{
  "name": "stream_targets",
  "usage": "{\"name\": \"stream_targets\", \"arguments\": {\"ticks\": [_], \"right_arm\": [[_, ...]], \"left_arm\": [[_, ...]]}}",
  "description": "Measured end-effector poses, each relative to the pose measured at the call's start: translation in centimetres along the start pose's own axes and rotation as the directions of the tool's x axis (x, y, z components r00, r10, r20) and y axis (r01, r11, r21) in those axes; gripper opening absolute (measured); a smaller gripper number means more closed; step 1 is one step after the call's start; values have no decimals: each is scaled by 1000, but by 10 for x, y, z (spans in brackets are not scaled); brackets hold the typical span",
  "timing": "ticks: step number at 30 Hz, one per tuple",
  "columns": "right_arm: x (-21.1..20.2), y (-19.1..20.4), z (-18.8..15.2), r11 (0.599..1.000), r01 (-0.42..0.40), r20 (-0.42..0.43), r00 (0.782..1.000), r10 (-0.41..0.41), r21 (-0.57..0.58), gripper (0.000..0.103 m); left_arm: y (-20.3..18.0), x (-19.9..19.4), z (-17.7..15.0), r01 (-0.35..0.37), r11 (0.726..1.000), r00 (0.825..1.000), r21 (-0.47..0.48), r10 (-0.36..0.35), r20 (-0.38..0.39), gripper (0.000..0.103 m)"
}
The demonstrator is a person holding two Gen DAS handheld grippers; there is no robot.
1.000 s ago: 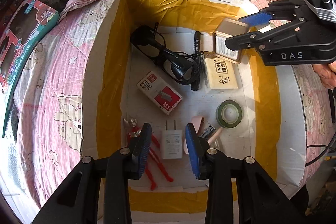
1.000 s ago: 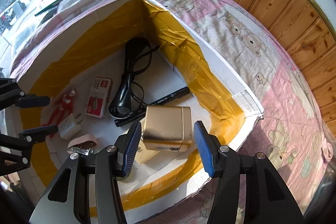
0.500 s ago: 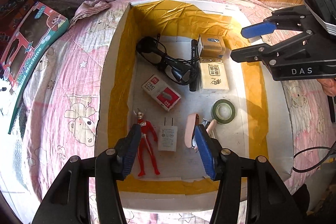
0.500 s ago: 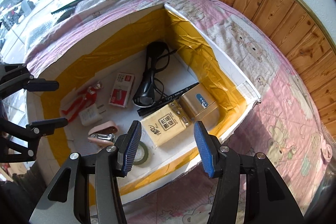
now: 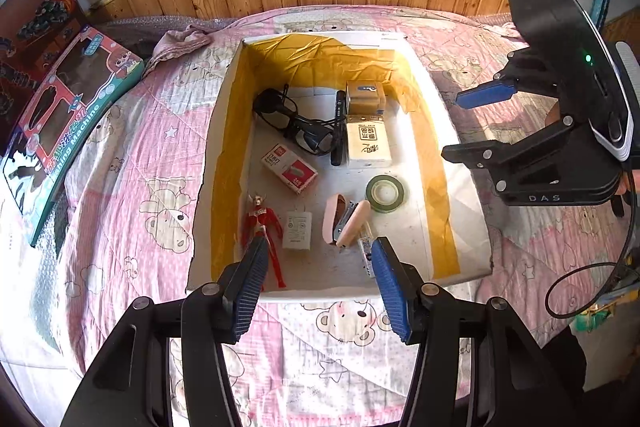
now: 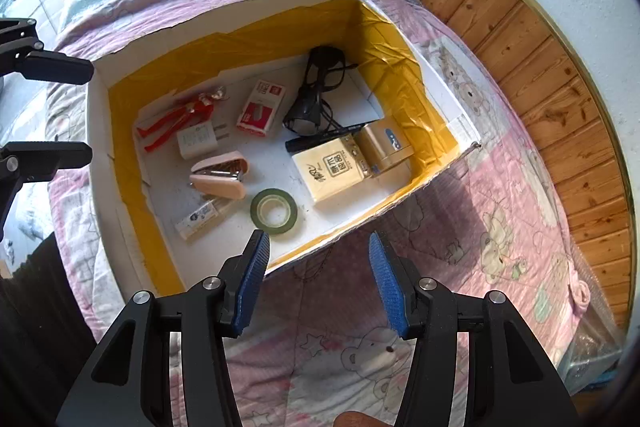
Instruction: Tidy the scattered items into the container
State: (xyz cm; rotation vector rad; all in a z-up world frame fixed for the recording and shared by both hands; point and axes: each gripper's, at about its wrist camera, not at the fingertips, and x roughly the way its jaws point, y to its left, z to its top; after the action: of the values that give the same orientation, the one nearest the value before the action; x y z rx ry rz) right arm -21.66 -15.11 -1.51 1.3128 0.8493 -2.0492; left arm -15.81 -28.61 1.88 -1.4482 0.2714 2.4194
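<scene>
Above bed, left gripper point(image 5: 318, 281) jaws wide apart, holding nothing. Right gripper point(image 6: 318, 281) jaws also wide apart, holding nothing, off to box's right side. Box point(image 5: 460, 187) sits on pink bed cover point(image 5: 132, 195). Inside box: red toy figure point(image 5: 262, 227), white plug point(image 5: 297, 230), pink stapler point(image 5: 346, 221), tape roll point(image 5: 385, 193), red-white small box point(image 5: 289, 173), glasses point(image 5: 294, 121), black pen point(image 5: 337, 133), tissue pack point(image 5: 368, 143), gold box point(image 5: 365, 95). No loose small things seen on cover. Tidy job looks done, or almost.
</scene>
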Motion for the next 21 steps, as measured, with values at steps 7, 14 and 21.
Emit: {"name": "stream_targets", "arguments": {"ticks": [7,14,21], "right_arm": [[-15,16,-22,998,-56,-27,998,57,35,55],[-32,19,-29,995,-73,-2,997,73,68,55],[-40,24,-28,996,-65,8,998,65,61,55]], "left_arm": [[-19,-24,-13,29,999,999,15,-29,26,55],[-32,-33,-20,54,998,998,24,-55,37,55],[-36,-38,-22,66,998,997,24,-67,43,55]]}}
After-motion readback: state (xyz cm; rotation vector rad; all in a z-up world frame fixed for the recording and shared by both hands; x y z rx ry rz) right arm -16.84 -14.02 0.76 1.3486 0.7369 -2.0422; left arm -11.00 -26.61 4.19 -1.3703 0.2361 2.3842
